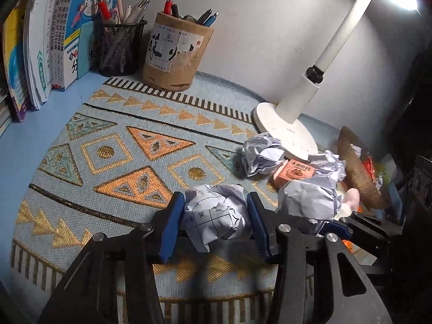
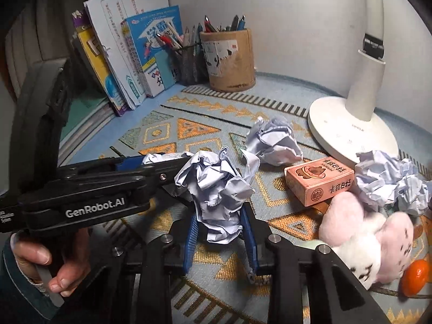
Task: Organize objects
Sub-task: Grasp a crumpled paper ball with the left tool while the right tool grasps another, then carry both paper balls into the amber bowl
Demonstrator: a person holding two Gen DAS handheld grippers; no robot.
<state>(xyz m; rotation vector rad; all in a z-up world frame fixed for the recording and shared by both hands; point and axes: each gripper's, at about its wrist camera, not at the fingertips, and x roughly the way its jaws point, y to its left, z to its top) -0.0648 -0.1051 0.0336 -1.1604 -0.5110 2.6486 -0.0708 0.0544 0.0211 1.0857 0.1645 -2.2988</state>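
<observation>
- While a crumpled ball of white gridded paper [image 1: 216, 216] sits clamped between the blue jaws of the left gripper [image 1: 214, 222], it hangs just above the patterned blue-and-gold woven mat [image 1: 113, 151].
- Beside it, the right gripper [image 2: 220, 222] has its jaws closed on a second crumpled ball of pale lilac-white paper [image 2: 216, 189].
- Two more crumpled paper wads [image 2: 272, 143] [image 2: 388, 181] lie on the mat, flanking a small pink cardboard box [image 2: 318, 179] near the white desk lamp base [image 2: 348, 132].
- A pink-and-white plush toy [image 2: 370, 237] and an orange mandarin [image 2: 414, 276] lie at the right edge.
- Upright books [image 1: 40, 40], a black mesh pen cup [image 1: 120, 48] and a tan cylindrical pen holder [image 1: 175, 56] stand against the wall.
</observation>
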